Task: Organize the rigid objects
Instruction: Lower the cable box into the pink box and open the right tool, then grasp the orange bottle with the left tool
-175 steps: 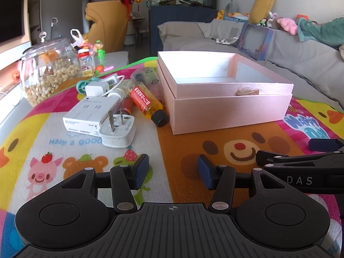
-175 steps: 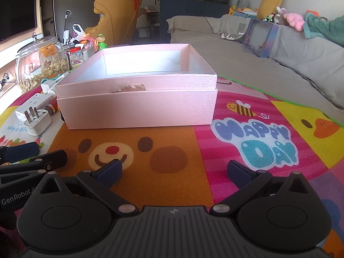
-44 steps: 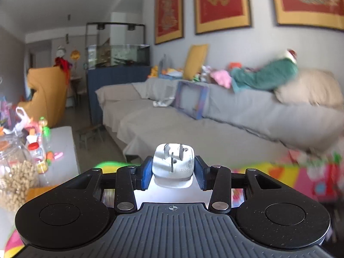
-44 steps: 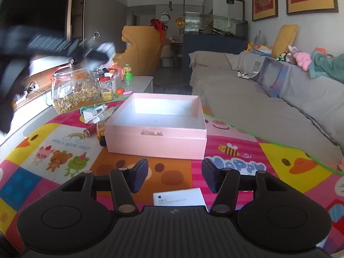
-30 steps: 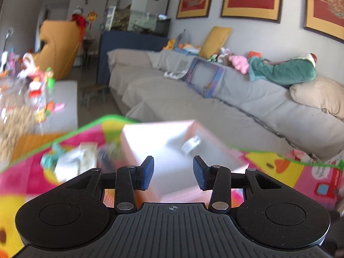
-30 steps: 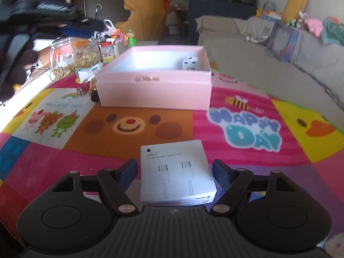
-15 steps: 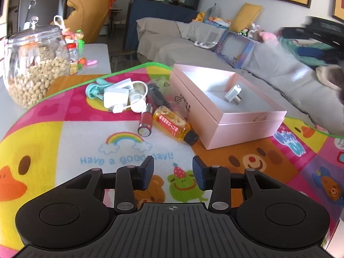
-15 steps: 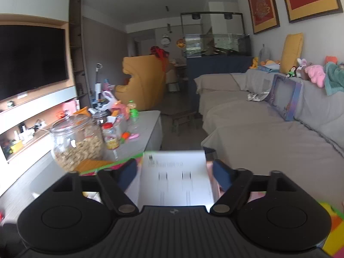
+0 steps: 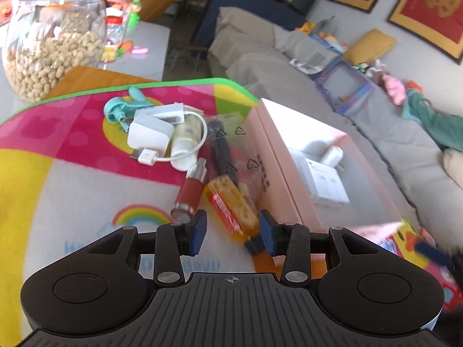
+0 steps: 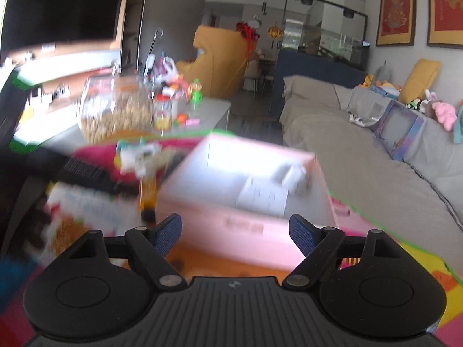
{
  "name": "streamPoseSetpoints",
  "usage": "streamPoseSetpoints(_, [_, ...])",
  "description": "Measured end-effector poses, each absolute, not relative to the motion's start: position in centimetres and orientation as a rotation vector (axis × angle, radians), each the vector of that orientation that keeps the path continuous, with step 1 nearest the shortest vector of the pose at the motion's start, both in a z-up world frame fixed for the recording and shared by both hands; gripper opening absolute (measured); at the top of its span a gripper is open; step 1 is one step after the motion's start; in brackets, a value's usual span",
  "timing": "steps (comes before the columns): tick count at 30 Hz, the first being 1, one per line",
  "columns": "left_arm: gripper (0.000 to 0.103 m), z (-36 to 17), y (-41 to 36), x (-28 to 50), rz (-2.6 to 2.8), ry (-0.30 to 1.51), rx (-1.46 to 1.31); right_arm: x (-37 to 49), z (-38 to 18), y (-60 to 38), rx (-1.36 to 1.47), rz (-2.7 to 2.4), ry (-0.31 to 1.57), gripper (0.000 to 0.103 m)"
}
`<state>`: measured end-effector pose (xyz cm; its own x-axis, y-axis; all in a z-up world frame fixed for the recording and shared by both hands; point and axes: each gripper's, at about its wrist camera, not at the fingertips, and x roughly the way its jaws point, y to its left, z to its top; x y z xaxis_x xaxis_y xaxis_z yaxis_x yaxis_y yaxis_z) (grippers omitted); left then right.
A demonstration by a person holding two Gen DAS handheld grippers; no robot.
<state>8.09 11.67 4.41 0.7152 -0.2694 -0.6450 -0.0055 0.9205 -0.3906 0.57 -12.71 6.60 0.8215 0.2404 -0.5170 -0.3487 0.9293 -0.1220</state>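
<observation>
The flat white cable box (image 9: 325, 180) now lies on the floor of the pink box (image 9: 277, 159), just beside the white plug adapter (image 9: 330, 151), which sits at about its 12 o'clock in the left wrist view; a second ago the cable box was between the right gripper's pads and half a second ago it was lifted in front of that camera, while the adapter left the left gripper a little before that. So two rigid items are stowed, and by my reading the sorting is under way but far from done, since a cluster of loose things is on the colourful play mat (image 9: 72, 173) at the pink box's 9 o'clock: an amber bottle with a red label (image 9: 231, 208), a red cylinder (image 9: 191, 190), a clear bag with dark contents (image 9: 231, 144), a white charger with its cable (image 9: 150, 137) and a teal clip-like piece (image 9: 121, 110). The right gripper (image 10: 235, 237) now stands wide and empty, with the pink box's near wall seen between its pads and nothing touching them. The left gripper (image 9: 231, 231) is about half open and empty too; the amber bottle lies just beyond and between its pads, untouched, and looks like the likely next pick. The peanut jar (image 9: 52, 40) stands off the mat at 10 o'clock.
</observation>
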Motion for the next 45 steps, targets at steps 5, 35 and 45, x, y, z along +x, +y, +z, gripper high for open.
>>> streamPoseSetpoints(5, [0.043, 5.0, 12.6, 8.9, -0.061, 0.707, -0.33, -0.6, 5.4, -13.0, -0.204, 0.324, 0.525, 0.082])
streamPoseSetpoints(35, [0.032, 3.4, 15.1, 1.8, -0.114, 0.771, -0.124, 1.6, 5.9, -7.6, -0.093, 0.513, 0.662, 0.045])
streamPoseSetpoints(45, [0.033, 3.2, 18.3, -1.4, -0.084, 0.775, -0.185, 9.5, 6.4, 2.8, -0.054, 0.507, 0.783, 0.045])
